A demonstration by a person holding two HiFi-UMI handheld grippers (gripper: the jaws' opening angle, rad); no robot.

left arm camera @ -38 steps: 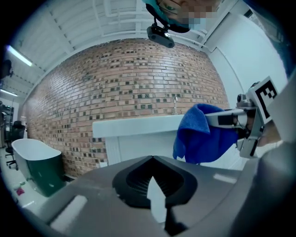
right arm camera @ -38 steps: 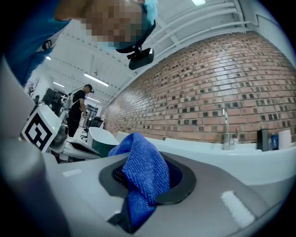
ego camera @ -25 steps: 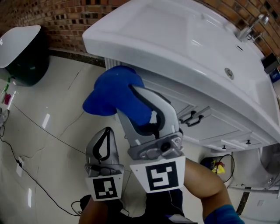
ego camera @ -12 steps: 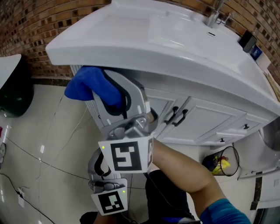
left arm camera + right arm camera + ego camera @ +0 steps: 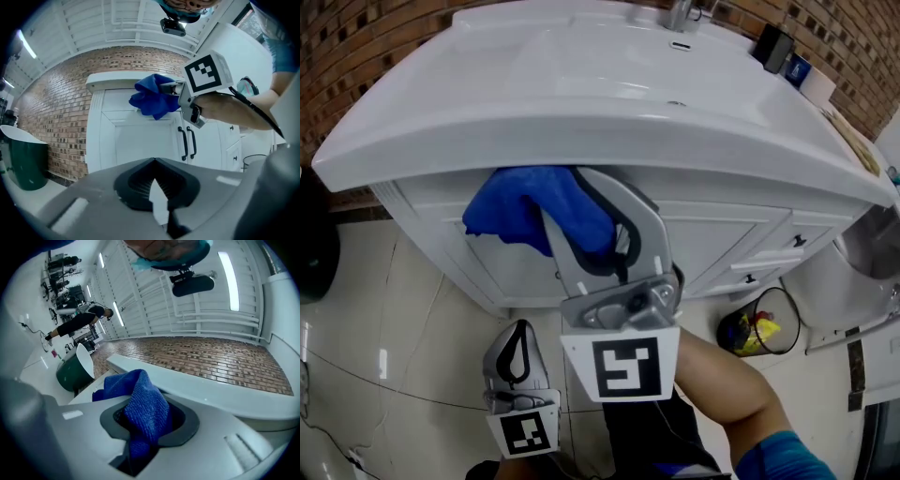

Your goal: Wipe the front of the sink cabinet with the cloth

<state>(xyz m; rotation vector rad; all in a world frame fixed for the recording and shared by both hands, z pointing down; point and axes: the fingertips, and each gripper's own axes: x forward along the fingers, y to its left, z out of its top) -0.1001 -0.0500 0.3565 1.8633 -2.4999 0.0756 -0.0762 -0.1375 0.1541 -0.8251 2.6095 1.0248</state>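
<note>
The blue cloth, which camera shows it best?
The right gripper view: the blue cloth fills the middle, close enough to see its weave, pinched in the right gripper. The head view shows it bunched at the cabinet front, partly behind that gripper. The left gripper view shows it small and far off.

Right gripper (image 5: 581,216) held toward 12 o'clock, jaws clamped on cloth (image 5: 517,211), bare forearm (image 5: 727,384) at 5 o'clock, left gripper (image 5: 519,330) low at 7 o'clock, jaws together

Red-brown brick wall (image 5: 356,37) behind. Glossy pale floor tiles (image 5: 384,309), thin dark cracks. Wire basket (image 5: 759,330) on floor at right, yellow wrapper inside. Dark green bin (image 5: 23,154), white lid, against wall. Distant person (image 5: 77,319) bending forward.
</note>
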